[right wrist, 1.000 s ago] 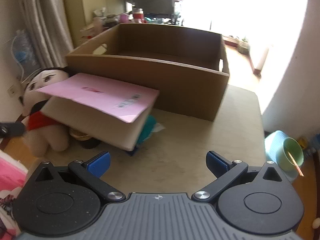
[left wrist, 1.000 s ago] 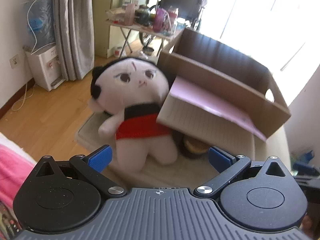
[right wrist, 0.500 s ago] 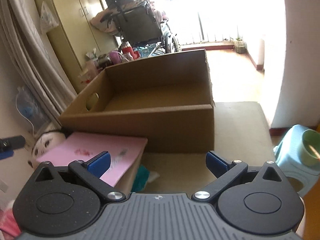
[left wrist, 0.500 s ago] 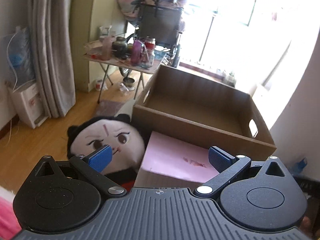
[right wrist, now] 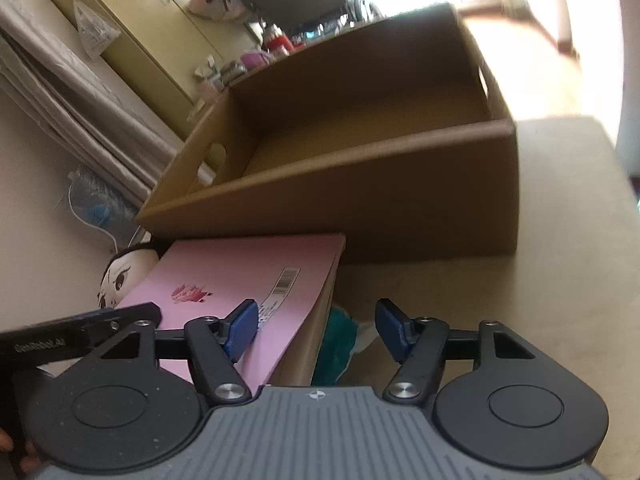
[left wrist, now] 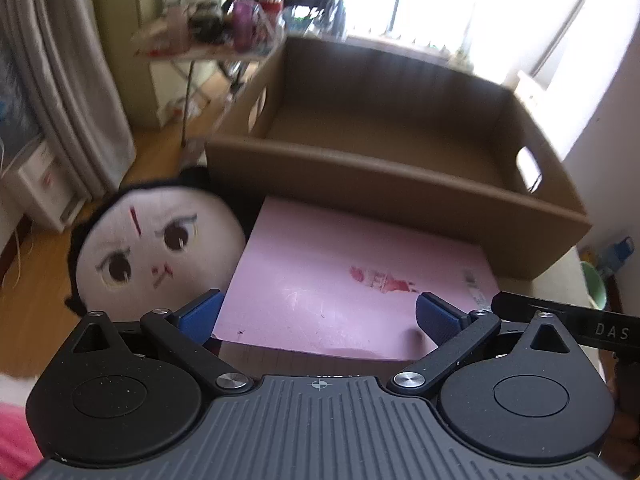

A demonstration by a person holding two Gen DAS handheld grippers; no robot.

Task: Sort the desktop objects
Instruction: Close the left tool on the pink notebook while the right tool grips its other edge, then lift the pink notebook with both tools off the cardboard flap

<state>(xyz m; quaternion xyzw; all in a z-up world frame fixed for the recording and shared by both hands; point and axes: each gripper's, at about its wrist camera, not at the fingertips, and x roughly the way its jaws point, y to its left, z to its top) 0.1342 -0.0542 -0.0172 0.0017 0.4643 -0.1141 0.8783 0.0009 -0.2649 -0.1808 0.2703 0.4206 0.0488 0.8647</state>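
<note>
A pink-topped cardboard box [left wrist: 352, 276] lies on the beige table in front of a large open brown carton [left wrist: 384, 136]; it also shows in the right wrist view [right wrist: 240, 292], with the carton [right wrist: 360, 184] behind. A plush doll [left wrist: 152, 248] with a white face and black hair sits left of the pink box. My left gripper [left wrist: 316, 316] is open, hovering over the pink box's near edge. My right gripper [right wrist: 316, 328] is open, partly narrowed, above the box's right corner. A teal object [right wrist: 336, 344] lies beside the box.
A folding table with bottles [left wrist: 224, 28] stands behind the carton. Curtains [left wrist: 60, 80] hang at left. A green bowl [left wrist: 596, 288] sits at the right, below table level. Bare beige tabletop [right wrist: 540, 272] lies right of the carton.
Both grippers have dropped and moved closer to the pink box. The right gripper's jaws have narrowed and it has tilted. The left view moved from the doll to over the box.
</note>
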